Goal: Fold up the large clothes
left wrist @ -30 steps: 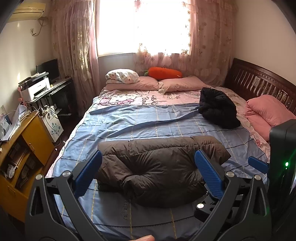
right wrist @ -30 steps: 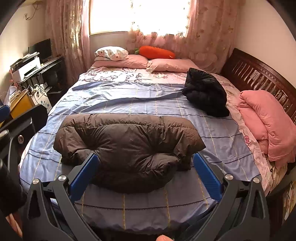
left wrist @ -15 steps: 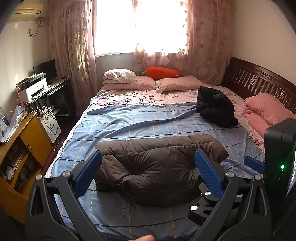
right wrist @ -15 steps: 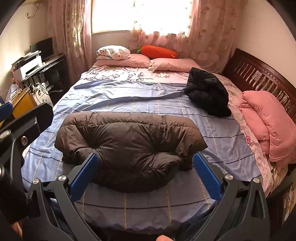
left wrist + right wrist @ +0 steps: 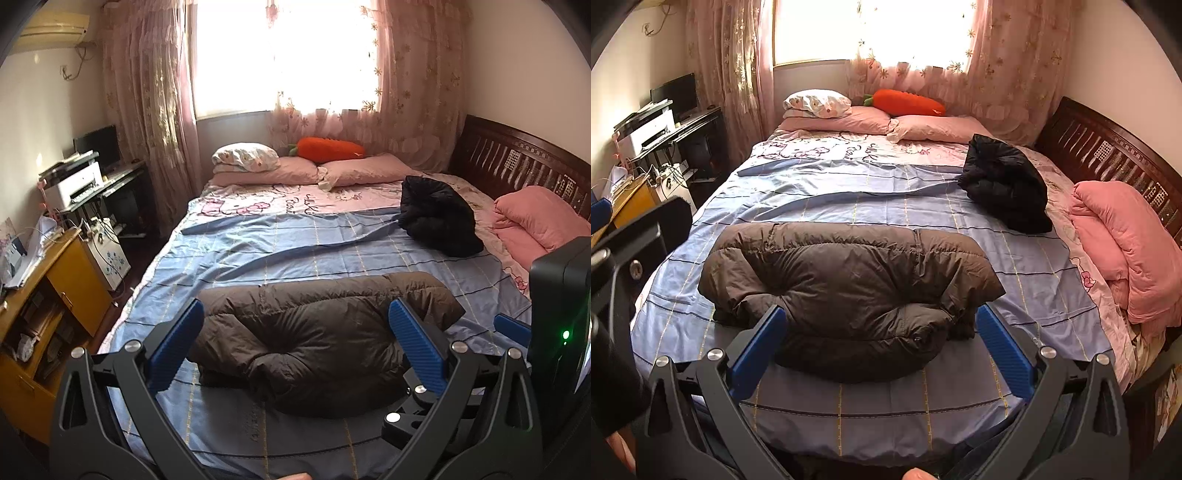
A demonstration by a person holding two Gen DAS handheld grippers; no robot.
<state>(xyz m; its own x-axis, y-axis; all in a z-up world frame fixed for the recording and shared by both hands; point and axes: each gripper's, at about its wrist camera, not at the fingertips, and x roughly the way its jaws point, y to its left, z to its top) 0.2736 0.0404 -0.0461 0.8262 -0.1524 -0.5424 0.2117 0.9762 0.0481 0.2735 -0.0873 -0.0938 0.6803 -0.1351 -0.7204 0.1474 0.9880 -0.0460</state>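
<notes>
A brown puffer jacket [image 5: 317, 332] lies folded in a bundle on the blue checked sheet [image 5: 258, 251] near the bed's foot; it also shows in the right wrist view [image 5: 849, 284]. A black jacket [image 5: 436, 218] lies crumpled at the far right of the bed, and shows in the right wrist view too [image 5: 1004, 184]. My left gripper [image 5: 295, 341] is open and empty, held back above the near edge of the brown jacket. My right gripper [image 5: 881, 343] is open and empty, likewise back from the jacket.
Pink pillows [image 5: 354, 170] and an orange carrot cushion [image 5: 328, 147] lie at the far end under the window. A folded pink quilt [image 5: 1115, 236] sits by the dark wooden bed rail [image 5: 1108, 147] on the right. A yellow cabinet [image 5: 55, 280] and a desk with a printer [image 5: 74, 181] stand left.
Both grippers have drawn back and risen slightly, so the brown jacket and bed look a little farther away. Both stay open and the jacket has not moved.
</notes>
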